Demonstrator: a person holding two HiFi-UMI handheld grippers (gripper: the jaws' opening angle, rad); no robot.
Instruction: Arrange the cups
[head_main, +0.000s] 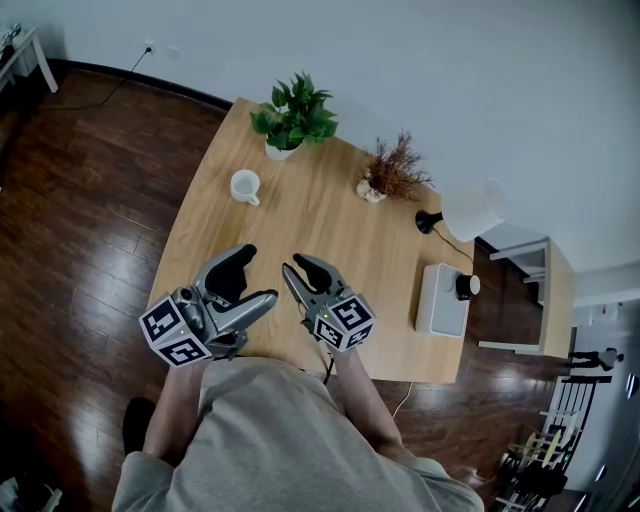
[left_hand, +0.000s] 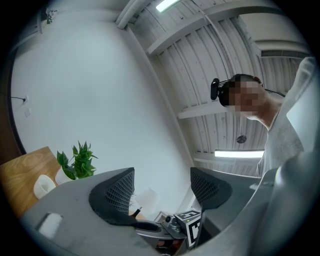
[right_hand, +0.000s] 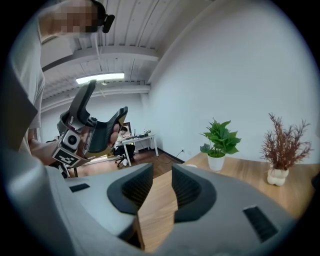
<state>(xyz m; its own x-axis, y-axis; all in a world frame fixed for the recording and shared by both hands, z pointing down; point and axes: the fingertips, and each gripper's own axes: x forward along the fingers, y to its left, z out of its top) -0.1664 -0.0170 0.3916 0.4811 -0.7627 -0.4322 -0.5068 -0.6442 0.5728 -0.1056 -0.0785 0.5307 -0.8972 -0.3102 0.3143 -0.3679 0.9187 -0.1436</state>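
Cup (head_main: 245, 186) on table (head_main: 322, 252) near potted plant (head_main: 293, 115), lamp (head_main: 471, 209) far right

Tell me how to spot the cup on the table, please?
Look at the big wooden table. Go to its far left corner, where the leafy green plant stands. The cup sits alone just on the near side of that plant: small, white, with a handle, and nothing growing in it.

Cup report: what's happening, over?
Left tool open, empty. Right tool slightly open, empty. Cup upright on table, untouched. Nothing blocking it.
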